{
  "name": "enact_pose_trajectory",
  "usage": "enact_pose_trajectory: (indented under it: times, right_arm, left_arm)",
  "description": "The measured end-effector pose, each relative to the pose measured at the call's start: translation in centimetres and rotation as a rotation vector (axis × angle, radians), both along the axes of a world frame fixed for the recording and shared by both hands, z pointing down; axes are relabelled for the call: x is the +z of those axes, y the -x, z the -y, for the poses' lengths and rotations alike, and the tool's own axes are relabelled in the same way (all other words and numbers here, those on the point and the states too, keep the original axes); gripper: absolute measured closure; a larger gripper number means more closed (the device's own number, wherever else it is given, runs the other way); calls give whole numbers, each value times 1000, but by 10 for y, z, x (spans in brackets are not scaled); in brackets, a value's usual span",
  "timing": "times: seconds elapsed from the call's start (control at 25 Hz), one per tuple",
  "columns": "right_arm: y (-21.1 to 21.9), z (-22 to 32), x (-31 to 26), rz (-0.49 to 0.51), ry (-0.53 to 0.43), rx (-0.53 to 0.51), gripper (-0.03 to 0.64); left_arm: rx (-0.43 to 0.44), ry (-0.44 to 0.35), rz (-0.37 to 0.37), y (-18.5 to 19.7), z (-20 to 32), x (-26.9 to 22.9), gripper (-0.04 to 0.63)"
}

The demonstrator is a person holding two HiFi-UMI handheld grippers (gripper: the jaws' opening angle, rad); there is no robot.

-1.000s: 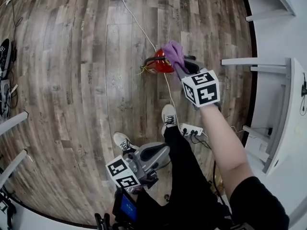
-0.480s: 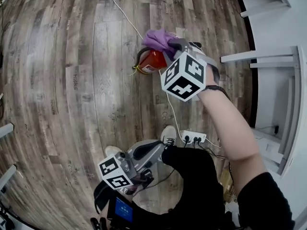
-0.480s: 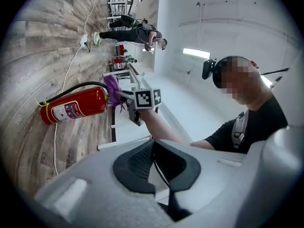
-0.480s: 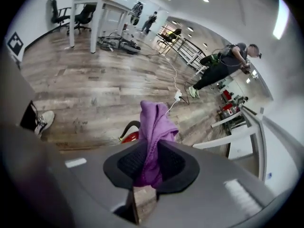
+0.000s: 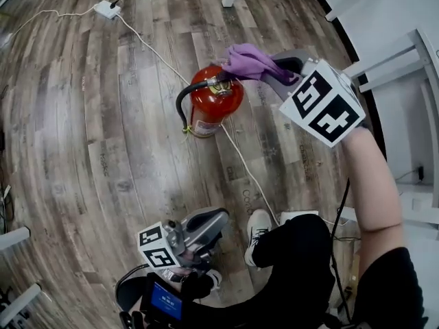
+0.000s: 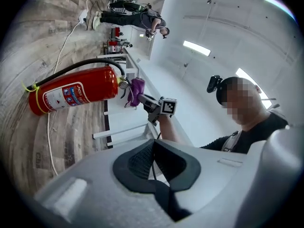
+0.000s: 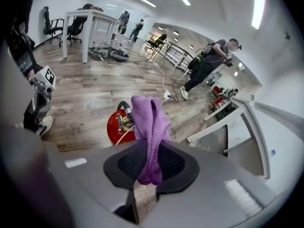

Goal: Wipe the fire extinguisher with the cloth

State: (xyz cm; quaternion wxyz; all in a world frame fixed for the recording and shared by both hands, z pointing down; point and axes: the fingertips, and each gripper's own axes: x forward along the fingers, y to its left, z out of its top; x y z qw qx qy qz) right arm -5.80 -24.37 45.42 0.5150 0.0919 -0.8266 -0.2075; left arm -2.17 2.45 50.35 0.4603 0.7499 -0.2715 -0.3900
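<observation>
**Right gripper** [image 7: 151,161]: the two fingers [image 7: 124,164] pinch one purple cloth [image 7: 151,120]. Its folded bulk stands out past the fingertips, and a short end hangs back between the pads.

**Left gripper** [image 6: 154,164]: the two fingers [image 6: 138,159] are pressed together with nothing between them. In the head view this gripper sits low, at 6 o'clock, close to the person's legs and well apart from the work.

**Task items** (one of each)
- One red fire extinguisher [image 5: 214,103] stands on the wood floor [image 5: 103,149], just above the centre of the head view.
- One black hose [image 5: 184,96] curves round its 9 o'clock side.
- The cloth lies over the valve end, at 1 o'clock of the red body. Whether it presses on the valve or only hangs just beside it cannot be told.
- The right gripper reaches in from 3 o'clock of the extinguisher.

**Surroundings**
- One marker cube per gripper, two in all: right [image 5: 322,103], left [image 5: 156,245].
- One white cable [image 5: 154,50] runs across the floor from 11 o'clock and passes just beside the extinguisher's base.
- One power strip [image 5: 108,8] lies at its far end.
- One white shoe [image 5: 259,228] stands at 5 o'clock of the extinguisher.
</observation>
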Motion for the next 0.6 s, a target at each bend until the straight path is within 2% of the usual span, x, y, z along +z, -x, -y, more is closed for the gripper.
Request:
enact_pose_trajectory:
  times: [0.08,0.2,0.36,0.48,0.6]
  right_arm:
    - [-3,1,-2,63,12,16,554]
    - [-4,0,-2,113,-41,-5,554]
    - [2,-2,-3,200,-123,-43,554]
    - [4,-8,-5,325,-192,-55,554]
    - [-4,-21,16,419,-217,-68,554]
  left_arm:
    - [12,0,31,3,7,13,598]
    - [17,-17,81,6,19,19,598]
    - [24,-55,103,3,29,15,598]
    - [34,-77,121,3,36,16,598]
    - [38,-46,117,-2,39,29,598]
